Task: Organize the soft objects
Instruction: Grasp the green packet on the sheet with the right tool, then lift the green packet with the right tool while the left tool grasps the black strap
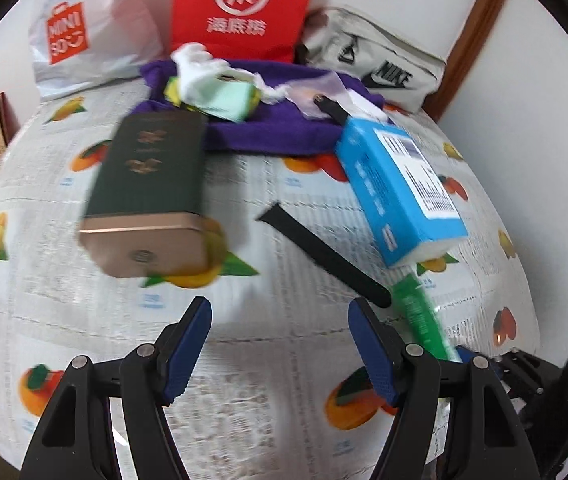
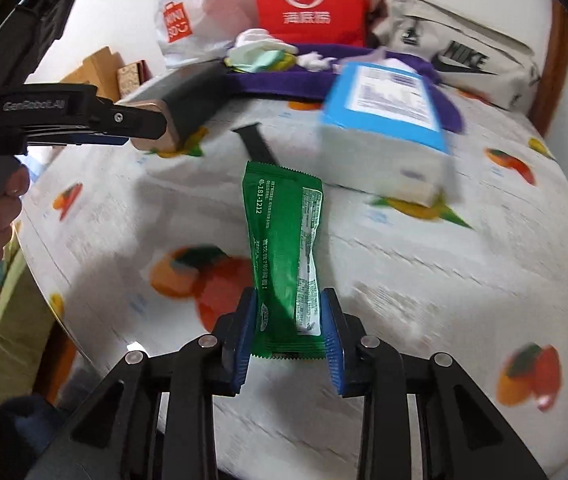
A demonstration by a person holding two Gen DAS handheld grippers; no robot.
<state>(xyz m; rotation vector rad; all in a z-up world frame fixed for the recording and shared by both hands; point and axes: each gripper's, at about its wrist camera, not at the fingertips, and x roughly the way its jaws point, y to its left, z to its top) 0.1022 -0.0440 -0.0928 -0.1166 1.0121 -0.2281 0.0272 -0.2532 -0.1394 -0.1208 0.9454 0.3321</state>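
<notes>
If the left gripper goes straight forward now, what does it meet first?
Probably bare tablecloth: the open left gripper points down at it. The dark green box lies further ahead, leftwards; depth is uncertain.

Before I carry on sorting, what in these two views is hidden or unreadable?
- Blue box: label print smeared by motion blur in both views.
- Green packet: small print too fine in the right wrist view; in the left wrist view only a blurred strip shows behind that tool's finger.
- Black strap: in the right wrist view the packet covers its near end.
- Purple cloth: the crumpled pile on it is too blurred to identify.
</notes>
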